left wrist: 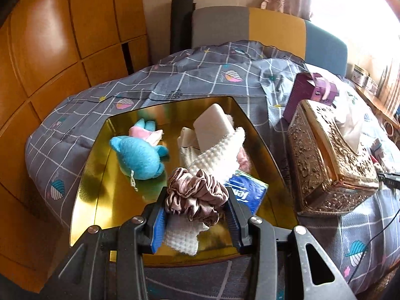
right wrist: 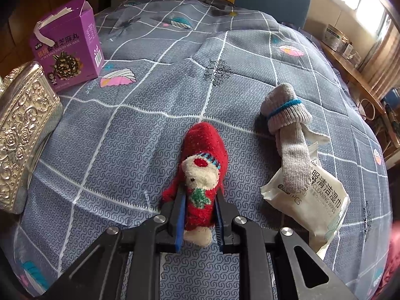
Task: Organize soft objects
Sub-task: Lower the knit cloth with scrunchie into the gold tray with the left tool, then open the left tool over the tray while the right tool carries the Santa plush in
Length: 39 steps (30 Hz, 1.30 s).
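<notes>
A dusty-pink satin scrunchie (left wrist: 196, 196) is clamped between the pads of the left gripper (left wrist: 197, 215) and is held above the near part of a gold tray (left wrist: 100, 175), which rests on a grey checked bedspread (left wrist: 200, 80). Inside the tray, a blue plush dolphin (left wrist: 140, 156) is seen on the left side, a white waffle-knit cloth (left wrist: 220, 150) is draped across the middle and runs under the scrunchie, a white rectangular block (left wrist: 212, 125) leans toward the far edge, and a blue tissue pack (left wrist: 246, 193) lies at the near right. Just beside the tray on the right, an ornate gold tissue box (left wrist: 330, 160) is placed, with a purple carton (left wrist: 307, 92) behind it. The right gripper (right wrist: 200, 215) is closed on a red fuzzy sock with a bear face (right wrist: 202, 175), which is pinched at its lower part while the rest lies on the bedspread. To the right of it, a rolled grey sock with a blue band (right wrist: 287, 130) is laid partly over a white pack of cleaning wipes (right wrist: 312, 200). At the left of that view the purple carton and the ornate box are seen again.
</notes>
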Motion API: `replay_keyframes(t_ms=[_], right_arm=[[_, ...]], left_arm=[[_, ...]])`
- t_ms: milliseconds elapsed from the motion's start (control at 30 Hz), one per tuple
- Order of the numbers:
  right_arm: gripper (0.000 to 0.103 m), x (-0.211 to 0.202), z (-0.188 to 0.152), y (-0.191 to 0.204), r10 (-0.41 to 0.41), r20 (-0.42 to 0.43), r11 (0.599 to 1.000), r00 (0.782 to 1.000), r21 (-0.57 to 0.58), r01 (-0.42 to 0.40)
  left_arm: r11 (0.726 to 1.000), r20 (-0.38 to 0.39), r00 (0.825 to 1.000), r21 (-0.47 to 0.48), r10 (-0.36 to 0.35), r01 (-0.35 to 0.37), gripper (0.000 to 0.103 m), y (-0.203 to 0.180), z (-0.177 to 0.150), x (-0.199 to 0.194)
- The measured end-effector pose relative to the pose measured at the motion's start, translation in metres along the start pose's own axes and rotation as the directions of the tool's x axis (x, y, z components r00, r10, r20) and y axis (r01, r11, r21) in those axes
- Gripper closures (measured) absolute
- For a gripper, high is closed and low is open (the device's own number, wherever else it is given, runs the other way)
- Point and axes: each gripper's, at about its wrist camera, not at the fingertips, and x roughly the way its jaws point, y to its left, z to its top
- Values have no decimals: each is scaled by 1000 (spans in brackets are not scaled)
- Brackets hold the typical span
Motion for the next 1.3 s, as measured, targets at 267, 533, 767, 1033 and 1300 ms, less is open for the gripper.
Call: replay_keyframes(t_ms=[267, 533, 767, 1033, 1300], right_arm=[[83, 2, 2, -2, 11, 0, 999, 1000, 39, -11], [84, 2, 5, -9, 47, 5, 988, 999, 149, -47], [85, -12, 38, -11, 48, 8, 969, 999, 241, -48], [85, -63, 120, 17, 88, 148, 961, 985, 249, -123], [85, -119, 158, 128, 232, 284, 971, 930, -5, -240]], left_arm=[[999, -8, 1000, 20, -30, 30, 62, -7, -2, 1], [998, -34, 998, -41, -56, 55, 62, 19, -6, 7], [994, -18, 999, -101, -40, 38, 62, 48, -7, 8], [990, -16, 998, -129, -55, 53, 62, 64, -12, 8], [984, -27, 996, -163, -80, 74, 43, 73, -13, 13]])
